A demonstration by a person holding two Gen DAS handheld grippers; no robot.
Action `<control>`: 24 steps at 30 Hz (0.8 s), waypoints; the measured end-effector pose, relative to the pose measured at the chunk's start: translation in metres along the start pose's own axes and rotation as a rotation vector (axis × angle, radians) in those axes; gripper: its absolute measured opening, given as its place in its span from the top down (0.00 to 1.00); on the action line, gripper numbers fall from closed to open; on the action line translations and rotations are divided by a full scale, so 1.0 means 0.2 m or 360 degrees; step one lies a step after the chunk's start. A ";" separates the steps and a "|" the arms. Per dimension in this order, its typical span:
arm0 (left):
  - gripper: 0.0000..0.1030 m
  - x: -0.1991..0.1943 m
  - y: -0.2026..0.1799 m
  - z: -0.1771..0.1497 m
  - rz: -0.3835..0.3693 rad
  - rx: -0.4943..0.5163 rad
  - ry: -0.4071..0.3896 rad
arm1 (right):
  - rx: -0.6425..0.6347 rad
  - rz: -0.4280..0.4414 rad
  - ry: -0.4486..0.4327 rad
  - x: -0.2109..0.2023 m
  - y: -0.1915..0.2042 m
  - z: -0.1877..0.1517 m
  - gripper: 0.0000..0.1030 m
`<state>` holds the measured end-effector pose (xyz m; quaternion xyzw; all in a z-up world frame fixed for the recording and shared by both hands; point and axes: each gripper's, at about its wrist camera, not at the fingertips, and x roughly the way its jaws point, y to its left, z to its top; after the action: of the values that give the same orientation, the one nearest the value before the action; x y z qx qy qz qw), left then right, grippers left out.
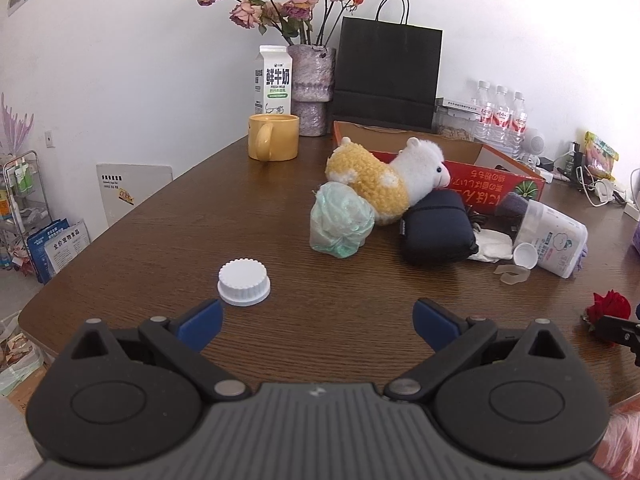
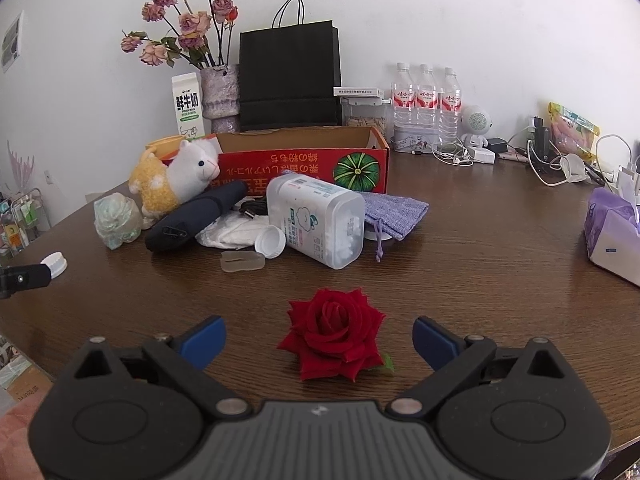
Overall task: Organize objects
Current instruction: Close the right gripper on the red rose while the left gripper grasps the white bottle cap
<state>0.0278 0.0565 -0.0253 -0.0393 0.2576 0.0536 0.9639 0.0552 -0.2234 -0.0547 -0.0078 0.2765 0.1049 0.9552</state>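
— Where are your fingers right now?

— My left gripper hangs over the brown table, spread wide and holding nothing. The white ribbed cap sits flat, top up, just ahead of my left fingertip. My right gripper is spread just as wide, also empty-handed, with the red rose lying on the wood between its blue tips; I can't tell whether either tip touches a petal.

— Which way does the rose face?

— Its bloom opens up and away from me; a green leaf shows at its near right.

— And the rest?

— The clear cotton-swab tub lies on its side, long axis running from far left to near right, near the red cardboard box. The plush alpaca leans on a dark pouch, head towards the box.
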 end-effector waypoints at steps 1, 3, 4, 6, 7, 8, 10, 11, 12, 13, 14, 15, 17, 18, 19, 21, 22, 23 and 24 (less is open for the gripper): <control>0.00 0.02 0.01 0.00 0.0013 0.0002 0.0004 | -0.0001 -0.0007 0.0006 0.01 0.00 0.00 0.05; 0.00 0.05 0.03 0.00 0.0048 -0.0003 0.0014 | -0.0005 -0.0024 0.0013 0.04 -0.01 -0.01 0.07; 0.00 0.07 0.04 0.01 0.0060 -0.0004 0.0013 | -0.0010 -0.0030 0.0013 0.05 -0.02 -0.01 0.08; 0.00 0.10 0.06 0.02 0.0083 -0.0006 0.0005 | -0.0016 -0.0038 0.0011 0.07 -0.03 -0.01 0.14; 0.00 0.12 0.07 0.02 0.0093 -0.0005 0.0002 | -0.0017 -0.0040 0.0009 0.07 -0.03 -0.01 0.16; 0.00 0.13 0.07 0.02 0.0105 -0.0005 0.0002 | -0.0019 -0.0040 0.0013 0.08 -0.04 -0.01 0.18; 0.00 0.17 0.09 0.03 0.0125 -0.0010 0.0010 | -0.0019 -0.0037 0.0020 0.10 -0.04 -0.02 0.22; 0.04 0.18 0.10 0.04 0.0130 -0.0014 0.0015 | -0.0022 -0.0033 0.0018 0.10 -0.04 -0.02 0.26; 0.07 0.19 0.11 0.04 0.0131 -0.0021 0.0015 | -0.0033 -0.0031 0.0013 0.10 -0.04 -0.02 0.29; 0.08 0.21 0.11 0.04 0.0132 -0.0024 0.0016 | -0.0046 -0.0032 0.0005 0.10 -0.04 -0.03 0.30; 0.11 0.22 0.12 0.05 0.0137 -0.0025 0.0016 | -0.0057 -0.0028 0.0000 0.10 -0.03 -0.03 0.32; 0.14 0.24 0.12 0.05 0.0148 -0.0029 0.0023 | -0.0063 -0.0016 -0.0007 0.10 -0.03 -0.03 0.36; 0.15 0.26 0.13 0.05 0.0163 -0.0048 0.0037 | -0.0074 -0.0007 -0.0016 0.10 -0.03 -0.03 0.40; 0.18 0.28 0.14 0.05 0.0170 -0.0067 0.0047 | -0.0078 -0.0003 -0.0019 0.10 -0.03 -0.03 0.41; 0.21 0.29 0.15 0.05 0.0171 -0.0081 0.0053 | -0.0079 0.0000 -0.0021 0.10 -0.03 -0.03 0.42; 0.38 0.30 0.16 0.05 0.0166 -0.0105 0.0060 | -0.0086 0.0009 -0.0027 0.09 -0.03 -0.03 0.47; 0.44 0.30 0.16 0.05 0.0186 -0.0103 0.0046 | -0.0090 0.0016 -0.0031 0.09 -0.03 -0.03 0.48; 0.61 0.30 0.16 0.06 0.0204 -0.0099 0.0043 | -0.0091 0.0031 -0.0038 0.09 -0.03 -0.04 0.52; 0.60 0.30 0.16 0.06 0.0211 -0.0101 0.0036 | -0.0085 0.0048 -0.0046 0.09 -0.03 -0.04 0.58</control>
<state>0.0812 0.0938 -0.0472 -0.0534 0.2686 0.1252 0.9536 0.0673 -0.2270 -0.0712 -0.0275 0.2600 0.1267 0.9569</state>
